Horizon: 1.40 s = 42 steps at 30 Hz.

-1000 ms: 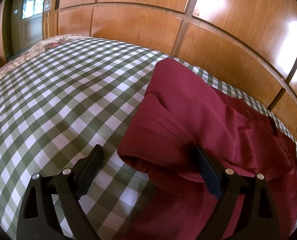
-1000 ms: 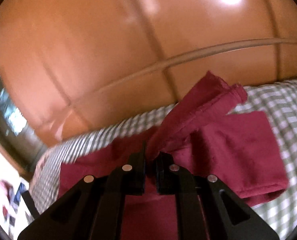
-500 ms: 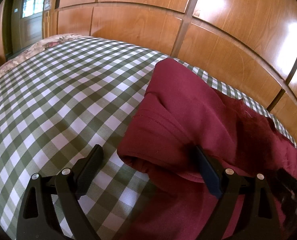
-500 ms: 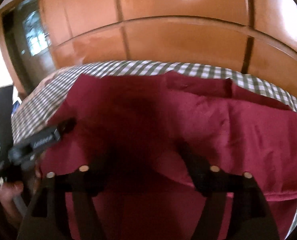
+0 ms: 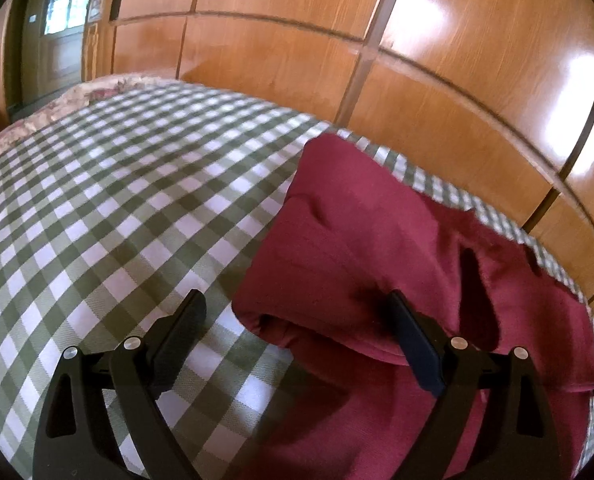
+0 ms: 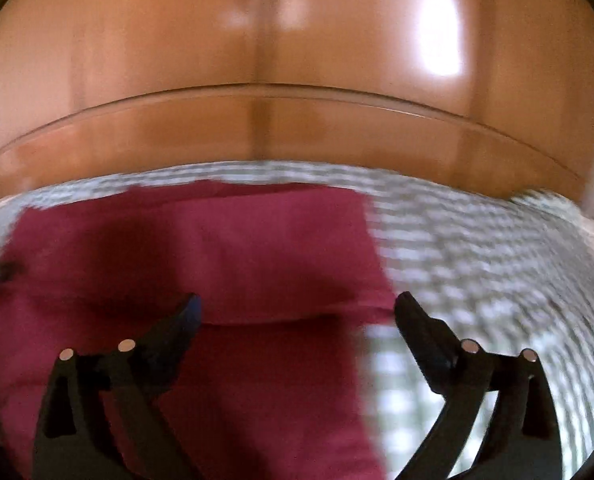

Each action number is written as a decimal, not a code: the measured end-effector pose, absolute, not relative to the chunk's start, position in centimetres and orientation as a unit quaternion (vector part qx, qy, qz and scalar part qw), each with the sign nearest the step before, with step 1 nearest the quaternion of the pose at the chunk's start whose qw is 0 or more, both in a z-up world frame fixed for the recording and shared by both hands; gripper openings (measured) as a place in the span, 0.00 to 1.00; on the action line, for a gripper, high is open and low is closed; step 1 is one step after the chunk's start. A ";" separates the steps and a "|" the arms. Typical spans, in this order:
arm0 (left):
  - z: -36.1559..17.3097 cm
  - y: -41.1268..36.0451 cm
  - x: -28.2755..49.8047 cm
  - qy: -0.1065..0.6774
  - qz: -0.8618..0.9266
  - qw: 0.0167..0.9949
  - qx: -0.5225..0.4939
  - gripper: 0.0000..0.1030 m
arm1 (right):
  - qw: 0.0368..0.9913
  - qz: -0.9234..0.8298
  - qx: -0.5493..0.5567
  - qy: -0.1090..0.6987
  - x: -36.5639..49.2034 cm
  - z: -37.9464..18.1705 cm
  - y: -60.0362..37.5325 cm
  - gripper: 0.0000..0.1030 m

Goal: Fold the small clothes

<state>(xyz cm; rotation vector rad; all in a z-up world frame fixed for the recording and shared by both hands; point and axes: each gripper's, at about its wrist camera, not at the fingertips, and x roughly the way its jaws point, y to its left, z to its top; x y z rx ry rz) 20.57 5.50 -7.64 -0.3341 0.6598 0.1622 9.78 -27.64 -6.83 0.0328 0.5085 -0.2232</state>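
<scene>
A dark red garment (image 5: 369,248) lies folded on the green and white checked cloth (image 5: 109,208). My left gripper (image 5: 297,320) is open, low over the garment's left folded edge; its right finger (image 5: 413,340) rests on the fabric and its left finger (image 5: 181,328) is over the cloth. In the blurred right wrist view the same garment (image 6: 225,256) fills the lower left. My right gripper (image 6: 297,312) is open and empty just above the garment's right edge.
Glossy wooden wall panels (image 5: 337,48) rise right behind the surface's far edge. A door with a glass pane (image 5: 65,8) stands at the far left. Checked cloth (image 6: 477,248) stretches to the right of the garment.
My right gripper let go of the lifted red flap, opened wide, and swung right. The flap now lies flat on the garment. My left gripper has barely moved.
</scene>
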 end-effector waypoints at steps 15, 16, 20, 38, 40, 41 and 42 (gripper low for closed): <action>-2.9 -5.3 20.0 0.290 -0.014 0.956 -0.046 0.87 | 0.924 -0.177 0.129 0.313 12.4 -8.7 -33.9 0.96; -3.0 -5.4 20.2 0.297 -0.009 0.954 -0.033 0.87 | 0.919 -0.181 0.128 0.325 13.3 -9.1 -34.0 0.97; -5.4 -6.1 22.7 0.349 0.043 0.934 0.071 0.70 | 0.902 -0.198 0.133 0.361 14.7 -9.9 -34.9 0.97; -6.3 -4.1 21.6 0.359 -0.007 0.933 -0.038 0.80 | 0.910 -0.254 0.048 0.325 13.2 -10.0 -33.3 0.98; -6.3 -3.7 20.2 0.355 -0.013 0.933 -0.049 0.80 | 0.911 -0.248 0.044 0.326 12.9 -9.9 -32.9 0.98; -6.1 -3.3 19.6 0.355 -0.016 0.934 -0.051 0.80 | 0.913 -0.244 0.042 0.325 12.7 -9.8 -32.6 0.98; -6.1 -3.4 19.2 0.354 -0.018 0.934 -0.051 0.80 | 0.915 -0.238 0.039 0.324 12.3 -9.7 -32.3 0.98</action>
